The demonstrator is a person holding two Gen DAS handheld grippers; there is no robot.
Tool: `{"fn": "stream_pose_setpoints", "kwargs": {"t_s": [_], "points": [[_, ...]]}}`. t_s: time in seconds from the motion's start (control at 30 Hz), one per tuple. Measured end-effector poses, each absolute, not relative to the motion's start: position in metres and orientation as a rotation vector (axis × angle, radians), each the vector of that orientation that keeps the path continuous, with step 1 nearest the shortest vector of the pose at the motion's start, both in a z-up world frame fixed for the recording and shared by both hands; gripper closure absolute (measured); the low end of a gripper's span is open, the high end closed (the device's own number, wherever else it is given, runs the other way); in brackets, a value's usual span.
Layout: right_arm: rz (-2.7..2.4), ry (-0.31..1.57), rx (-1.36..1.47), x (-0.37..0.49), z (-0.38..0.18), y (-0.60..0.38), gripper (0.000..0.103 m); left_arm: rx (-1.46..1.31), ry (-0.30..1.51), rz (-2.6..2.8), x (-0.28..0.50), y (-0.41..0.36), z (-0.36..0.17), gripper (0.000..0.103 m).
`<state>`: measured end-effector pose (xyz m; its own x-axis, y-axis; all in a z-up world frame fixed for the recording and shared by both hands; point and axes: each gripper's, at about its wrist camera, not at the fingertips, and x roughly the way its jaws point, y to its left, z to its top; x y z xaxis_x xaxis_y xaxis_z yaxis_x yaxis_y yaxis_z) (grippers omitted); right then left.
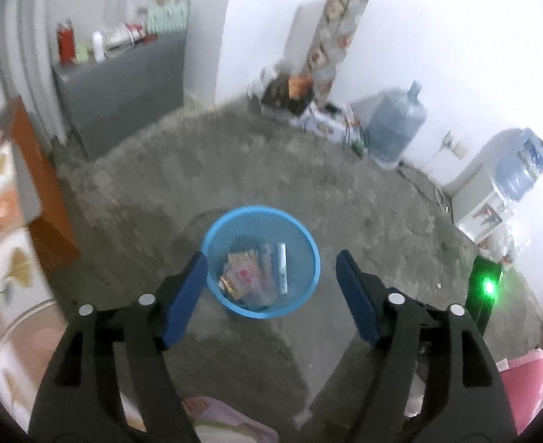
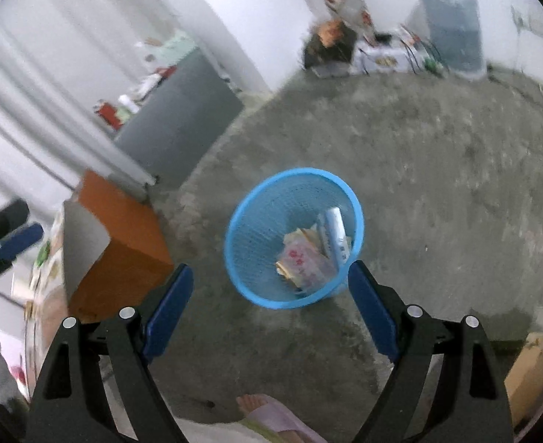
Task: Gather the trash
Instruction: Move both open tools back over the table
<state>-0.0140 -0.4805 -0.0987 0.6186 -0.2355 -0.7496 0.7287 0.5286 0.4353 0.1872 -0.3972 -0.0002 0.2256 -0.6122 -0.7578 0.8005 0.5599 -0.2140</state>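
A blue mesh waste basket [image 1: 310, 251] stands on the concrete floor and holds several wrappers and a white tube [image 1: 281, 267]. My left gripper [image 1: 271, 262] is open and empty, held above the basket with its blue pads either side of it. In the right wrist view the same basket [image 2: 249, 229] sits between the fingers, with the wrappers [image 2: 304, 258] inside. My right gripper [image 2: 269, 277] is open and empty above it. The left gripper's blue finger [image 2: 18, 241] shows at the far left of the right wrist view.
An orange-sided table [image 2: 123, 243] with a patterned cloth stands left of the basket. A grey cabinet [image 1: 123, 88] with bottles is at the back left. Water jugs [image 1: 397, 125], a dispenser [image 1: 481, 199] and boxes line the far wall. A cardboard box [image 2: 529, 373] is at right.
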Motion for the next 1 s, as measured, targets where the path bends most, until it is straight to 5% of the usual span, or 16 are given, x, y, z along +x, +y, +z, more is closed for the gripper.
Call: {"fn": "stream_pose_setpoints", "kwargs": {"t_s": [0.57,1.0], "points": [[-0.508,0.686,0.587,-0.001,0.006,-0.377,0.008,0.006,0.699,-0.751,0.141,-0.214,0.103,0.03],[-0.216,0.615,0.594,0.013,0.053,-0.314,0.008,-0.172,0.499,-0.321,0.097,0.014,0.153,0.03]]}}
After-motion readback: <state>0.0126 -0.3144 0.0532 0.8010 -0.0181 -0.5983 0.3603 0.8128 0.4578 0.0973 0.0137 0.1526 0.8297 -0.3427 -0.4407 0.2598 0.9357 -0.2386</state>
